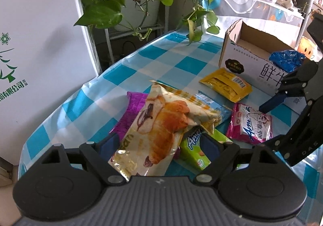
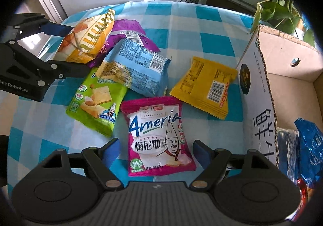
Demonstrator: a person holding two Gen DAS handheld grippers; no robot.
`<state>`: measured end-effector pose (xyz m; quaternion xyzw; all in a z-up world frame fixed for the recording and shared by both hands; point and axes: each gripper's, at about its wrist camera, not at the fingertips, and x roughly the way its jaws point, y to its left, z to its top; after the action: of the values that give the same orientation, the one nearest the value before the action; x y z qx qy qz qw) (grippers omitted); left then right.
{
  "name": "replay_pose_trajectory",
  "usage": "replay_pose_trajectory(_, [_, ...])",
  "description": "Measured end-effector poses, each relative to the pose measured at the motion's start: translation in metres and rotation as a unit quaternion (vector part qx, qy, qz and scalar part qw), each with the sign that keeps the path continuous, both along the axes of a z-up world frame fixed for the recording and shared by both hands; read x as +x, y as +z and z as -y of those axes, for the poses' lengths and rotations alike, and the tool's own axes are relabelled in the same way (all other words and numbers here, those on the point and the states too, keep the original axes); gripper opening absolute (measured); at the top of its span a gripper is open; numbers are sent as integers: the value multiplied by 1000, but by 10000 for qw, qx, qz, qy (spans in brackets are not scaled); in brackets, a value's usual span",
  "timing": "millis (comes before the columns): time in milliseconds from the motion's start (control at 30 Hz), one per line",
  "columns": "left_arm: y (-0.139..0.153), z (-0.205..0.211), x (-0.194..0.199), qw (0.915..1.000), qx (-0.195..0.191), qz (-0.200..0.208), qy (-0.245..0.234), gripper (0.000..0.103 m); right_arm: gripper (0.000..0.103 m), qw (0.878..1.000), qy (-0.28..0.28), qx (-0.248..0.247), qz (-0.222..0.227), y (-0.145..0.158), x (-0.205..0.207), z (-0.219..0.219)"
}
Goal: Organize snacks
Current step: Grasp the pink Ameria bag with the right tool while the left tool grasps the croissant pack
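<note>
Several snack packs lie on a blue-checked tablecloth. My left gripper [image 1: 159,143] is open, its fingers on either side of a croissant pack [image 1: 161,123], which also shows in the right wrist view [image 2: 88,36]. It lies on a purple pack [image 2: 129,30], a light blue pack [image 2: 139,66] and a green pack [image 2: 94,103]. My right gripper [image 2: 156,151] is open around a pink Ameria pack [image 2: 159,141], with gaps on both sides. A yellow pack [image 2: 206,84] lies beside a cardboard box [image 2: 260,88].
The box [image 1: 238,58] stands at the table's right and holds a blue wrapper [image 2: 308,145]. Potted plants [image 1: 105,2] hang over the table's far edge. A white appliance [image 1: 36,44] stands at the left.
</note>
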<state>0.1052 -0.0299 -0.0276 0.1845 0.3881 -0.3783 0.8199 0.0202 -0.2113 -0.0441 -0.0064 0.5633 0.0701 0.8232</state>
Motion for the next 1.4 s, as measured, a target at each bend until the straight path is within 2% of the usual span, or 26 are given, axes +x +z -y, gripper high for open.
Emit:
replay_pose_trajectory(300, [0,1,1,10000,14,69,2,87,84,9999,5,-134,32,0,2,-2])
replay_pose_trajectory(400, [-4,5,-1,9998,152,78,-76,86,84,9997,65,-210,52,-1,1,-5])
replay_pose_trajectory(467, [-4,8,-5,9995,217,132,-190,84,82,9998,55,-177,49,-1,0,-5])
replay_pose_trajectory(533, [-3,10,-7,9994,233,126,-220,79,76,9997,66,-199,85,0,-1,-5])
replay_pose_trajectory(567, [-3,10,-8,9994,246,140,-186,77,72,9997,62,-224,113,1,-1,-5])
replay_pose_trajectory(633, [-3,9,-7,9995,267,117,-108,65,67,9996,60,-226,142,3,-2,-4])
replay_pose_trajectory(733, [0,4,-7,9998,172,6,25,60,58,9996,81,-197,178,6,-4,-4])
replay_pose_trajectory(933, [5,1,-17,9996,45,-142,254,56,57,9995,94,-155,252,11,-7,-6])
replay_pose_trajectory(1200, [14,-7,-26,9968,-183,-374,689,56,57,9984,104,286,469,28,-10,-5])
replay_pose_trajectory(1400, [21,-13,-37,9944,-320,-402,922,56,57,9972,120,406,615,36,-10,-6])
